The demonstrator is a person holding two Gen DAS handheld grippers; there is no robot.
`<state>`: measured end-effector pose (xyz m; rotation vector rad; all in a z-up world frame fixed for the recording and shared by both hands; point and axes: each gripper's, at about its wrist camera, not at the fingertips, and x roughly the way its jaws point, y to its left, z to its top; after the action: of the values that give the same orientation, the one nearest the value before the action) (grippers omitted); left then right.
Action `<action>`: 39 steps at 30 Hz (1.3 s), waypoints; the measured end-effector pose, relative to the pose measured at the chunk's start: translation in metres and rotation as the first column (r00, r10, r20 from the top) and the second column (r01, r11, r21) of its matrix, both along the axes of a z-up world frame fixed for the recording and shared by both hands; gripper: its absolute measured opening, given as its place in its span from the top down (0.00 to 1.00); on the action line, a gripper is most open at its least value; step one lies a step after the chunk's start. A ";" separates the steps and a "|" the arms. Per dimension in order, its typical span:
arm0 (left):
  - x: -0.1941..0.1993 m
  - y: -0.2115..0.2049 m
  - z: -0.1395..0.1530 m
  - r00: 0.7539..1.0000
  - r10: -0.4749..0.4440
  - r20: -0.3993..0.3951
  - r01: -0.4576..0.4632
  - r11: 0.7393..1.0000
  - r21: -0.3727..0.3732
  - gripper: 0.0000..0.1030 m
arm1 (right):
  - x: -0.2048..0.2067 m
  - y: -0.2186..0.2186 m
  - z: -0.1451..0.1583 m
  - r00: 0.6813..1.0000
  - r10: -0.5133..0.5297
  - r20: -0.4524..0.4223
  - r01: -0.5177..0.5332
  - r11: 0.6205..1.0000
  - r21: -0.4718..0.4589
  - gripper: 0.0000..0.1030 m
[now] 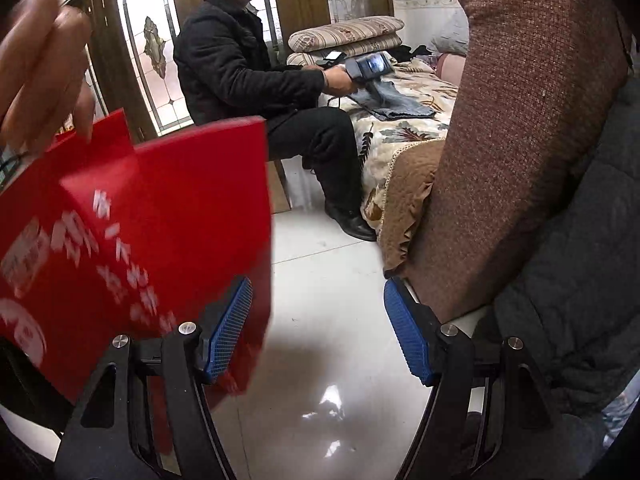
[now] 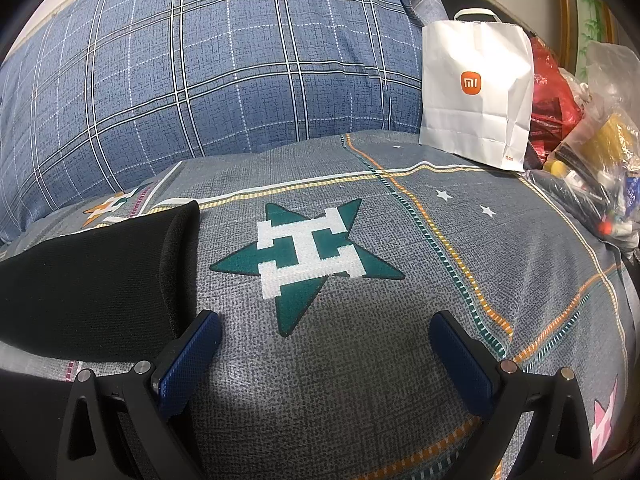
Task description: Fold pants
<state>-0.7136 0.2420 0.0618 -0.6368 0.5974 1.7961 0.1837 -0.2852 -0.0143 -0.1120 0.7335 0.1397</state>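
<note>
In the right wrist view, black pants (image 2: 92,280) lie at the left on a grey bedsheet (image 2: 400,320) printed with a green star. Their folded edge reaches the left fingertip of my right gripper (image 2: 328,356), which is open and low over the sheet with only bare sheet between its blue pads. In the left wrist view, my left gripper (image 1: 318,332) is open above a white tiled floor (image 1: 328,280). A hand (image 1: 40,64) holds a blurred red paper bag (image 1: 152,224) beside and behind its left finger (image 1: 228,328). The pads do not press on the bag.
A blue plaid quilt (image 2: 208,60) rises behind the sheet, with a white paper bag (image 2: 478,96) and plastic bags of clutter (image 2: 592,152) at right. In the left wrist view, a seated person (image 1: 240,76) holds another gripper over blue-grey jeans (image 1: 392,104) on a floral bed. Brown fabric (image 1: 520,140) fills the right side.
</note>
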 end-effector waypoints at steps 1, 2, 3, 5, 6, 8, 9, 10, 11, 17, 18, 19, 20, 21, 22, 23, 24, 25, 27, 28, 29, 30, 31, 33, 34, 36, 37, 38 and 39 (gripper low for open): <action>0.001 -0.001 0.000 1.000 -0.001 -0.001 0.001 1.000 0.000 0.33 | 0.000 0.000 0.000 1.000 0.000 0.000 0.000 1.000 0.000 0.00; 0.001 -0.001 0.000 1.000 -0.001 -0.006 0.001 1.000 0.002 0.33 | 0.000 0.000 0.000 1.000 0.000 0.000 0.000 1.000 0.001 0.00; 0.002 -0.001 0.000 1.000 -0.002 -0.007 0.002 1.000 0.001 0.33 | 0.000 0.000 0.000 1.000 0.000 0.000 0.000 1.000 0.001 0.00; 0.004 0.001 -0.001 1.000 -0.006 -0.008 0.006 1.000 -0.003 0.33 | 0.000 0.000 0.000 1.000 0.000 0.000 0.000 1.000 0.000 0.00; 0.005 0.001 -0.001 1.000 -0.009 -0.012 0.009 1.000 -0.004 0.33 | 0.000 0.000 0.000 1.000 0.000 0.000 0.000 1.000 0.000 0.00; 0.009 0.002 -0.002 1.000 -0.016 -0.019 0.016 1.000 -0.005 0.33 | 0.000 0.000 0.000 1.000 0.000 0.000 0.000 1.000 0.000 0.00; 0.009 0.003 -0.002 1.000 -0.018 -0.016 0.018 1.000 -0.005 0.33 | 0.000 0.000 0.000 1.000 0.000 0.000 0.000 1.000 0.000 0.00; 0.009 0.003 -0.002 1.000 -0.021 -0.014 0.021 1.000 -0.006 0.33 | 0.000 0.000 0.000 1.000 0.000 0.000 0.000 1.000 0.001 0.00; 0.010 0.002 -0.003 1.000 -0.022 -0.016 0.022 1.000 -0.007 0.33 | 0.000 0.000 0.000 1.000 0.000 0.000 0.000 1.000 0.001 0.00; 0.013 0.001 -0.004 1.000 -0.028 -0.013 0.028 1.000 -0.008 0.33 | 0.000 0.000 0.000 1.000 0.000 0.000 0.000 1.000 0.000 0.00; 0.013 0.001 -0.004 0.999 -0.028 -0.014 0.028 1.000 -0.009 0.33 | 0.000 0.000 0.000 1.000 0.000 0.000 0.000 1.000 0.000 0.00; 0.014 0.001 -0.004 0.999 -0.030 -0.013 0.030 1.000 -0.010 0.33 | 0.000 0.000 0.000 1.000 0.000 0.000 0.000 1.000 0.000 0.00; 0.014 0.002 -0.004 0.999 -0.034 -0.010 0.033 0.999 -0.011 0.33 | 0.000 0.000 0.000 1.000 0.000 0.000 0.000 1.000 0.000 0.00; 0.014 0.000 -0.004 0.999 -0.034 -0.008 0.034 0.999 -0.010 0.33 | 0.000 0.000 0.000 1.000 0.000 0.000 0.000 1.000 0.000 0.00; 0.014 -0.001 -0.004 0.999 -0.033 -0.008 0.033 0.999 -0.010 0.33 | 0.000 0.000 0.000 1.000 0.000 0.000 0.000 1.000 0.000 0.00; 0.014 -0.002 -0.004 0.999 -0.034 -0.008 0.033 0.999 -0.010 0.33 | 0.000 0.000 0.000 1.000 0.000 0.000 0.000 1.000 0.000 0.00; 0.014 -0.001 -0.004 0.999 -0.034 -0.010 0.034 0.999 -0.010 0.33 | 0.000 0.000 0.000 1.000 0.000 0.000 0.000 1.000 -0.001 0.00; 0.014 -0.003 -0.004 0.999 -0.034 -0.011 0.034 0.999 -0.009 0.33 | 0.000 0.000 0.000 1.000 0.000 0.000 0.000 1.000 0.001 0.00; 0.014 -0.002 -0.004 0.999 -0.035 -0.011 0.035 0.999 -0.009 0.33 | 0.000 0.000 0.000 1.000 0.000 0.000 0.000 1.000 0.000 0.00; 0.015 -0.001 -0.005 0.999 -0.037 -0.009 0.037 0.999 -0.009 0.33 | 0.000 0.000 0.000 1.000 0.000 0.000 0.000 1.000 0.000 0.00; 0.015 -0.001 -0.005 0.999 -0.037 -0.005 0.037 0.999 -0.010 0.33 | 0.000 0.000 0.000 1.000 0.000 0.000 0.000 1.000 -0.001 0.00; 0.014 -0.001 -0.006 0.999 -0.037 0.000 0.037 0.999 -0.010 0.33 | 0.000 0.000 0.000 1.000 0.000 0.000 0.000 1.000 -0.001 0.00; 0.014 -0.001 -0.006 0.999 -0.037 0.003 0.037 0.999 -0.011 0.33 | 0.000 0.000 0.000 1.000 0.000 0.000 0.000 1.000 0.000 0.00; 0.015 0.000 -0.007 0.999 -0.037 0.008 0.037 0.999 -0.015 0.33 | 0.000 0.000 0.000 1.000 0.000 0.000 0.000 1.000 0.000 0.00; 0.014 0.001 -0.008 0.999 -0.037 0.015 0.038 0.999 -0.015 0.33 | 0.000 0.000 0.000 1.000 0.000 0.000 0.000 1.000 0.000 0.00; 0.014 0.001 -0.008 0.999 -0.035 0.015 0.035 0.999 -0.012 0.33 | 0.000 0.000 0.000 1.000 0.000 0.000 0.000 1.000 -0.001 0.00; 0.015 0.001 -0.008 0.999 -0.036 0.012 0.037 0.999 -0.010 0.33 | 0.000 0.000 0.000 1.000 0.000 0.000 0.000 1.000 -0.001 0.00; 0.015 0.001 -0.007 0.999 -0.037 0.009 0.037 0.999 -0.009 0.33 | 0.000 0.000 0.000 1.000 0.000 0.000 0.000 1.000 -0.001 0.00; 0.016 0.000 -0.008 0.999 -0.038 0.006 0.038 0.999 -0.007 0.33 | 0.000 0.000 0.000 1.000 0.000 0.000 0.000 1.000 -0.001 0.00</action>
<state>-0.6973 0.2420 0.0543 -0.6313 0.6091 1.7565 0.1839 -0.2851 -0.0141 -0.1133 0.7336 0.1392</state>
